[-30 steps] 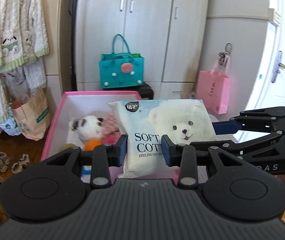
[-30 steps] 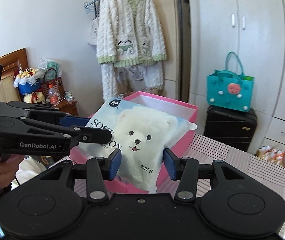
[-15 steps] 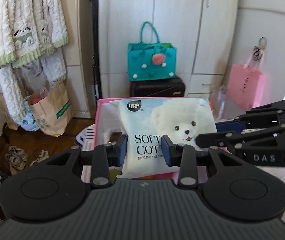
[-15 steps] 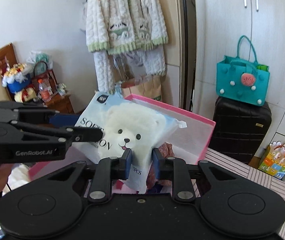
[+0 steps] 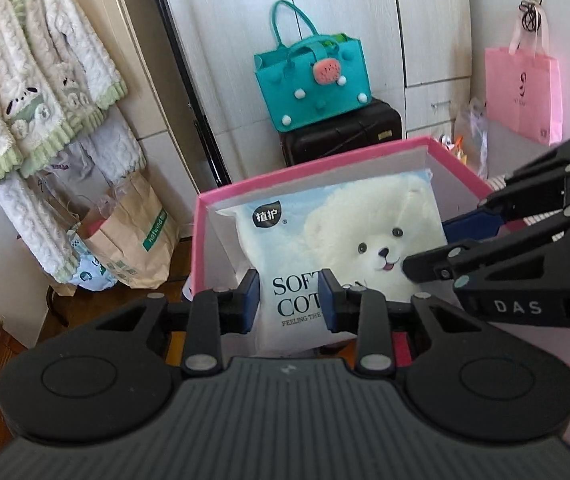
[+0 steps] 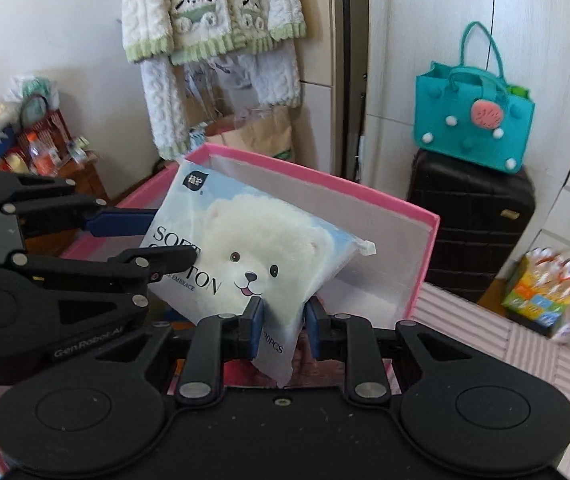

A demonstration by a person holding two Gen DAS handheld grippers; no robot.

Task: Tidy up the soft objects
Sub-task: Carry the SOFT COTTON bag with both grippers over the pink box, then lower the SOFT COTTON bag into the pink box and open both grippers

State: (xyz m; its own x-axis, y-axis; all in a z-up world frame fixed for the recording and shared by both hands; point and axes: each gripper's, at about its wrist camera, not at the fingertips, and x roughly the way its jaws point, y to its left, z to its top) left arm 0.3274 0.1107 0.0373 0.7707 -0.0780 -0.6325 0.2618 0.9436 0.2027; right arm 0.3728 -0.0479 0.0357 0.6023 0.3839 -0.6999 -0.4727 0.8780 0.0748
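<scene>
Both claws were clamped on the tissue pack [image 5: 337, 240]: left claw [image 5: 289, 300] at its lower edge, jaws having just tightened; right claw [image 6: 283, 330] at its bottom corner. Since the earlier frame, the pack had moved over the pink box [image 5: 365, 156], frame centre.

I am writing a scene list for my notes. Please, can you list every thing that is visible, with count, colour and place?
cotton pack: one, white and light blue, over the pink box, held by both claws
pink box: one, pink, under the pack
felt bag: one, teal, on the suitcase
suitcase: one, black, by the wardrobe
paper bag: one, pink, hanging at right
cardigan: one, white and green, hanging
left claw: one, black and blue, gripping the pack
right claw: one, black and blue, gripping the pack
</scene>
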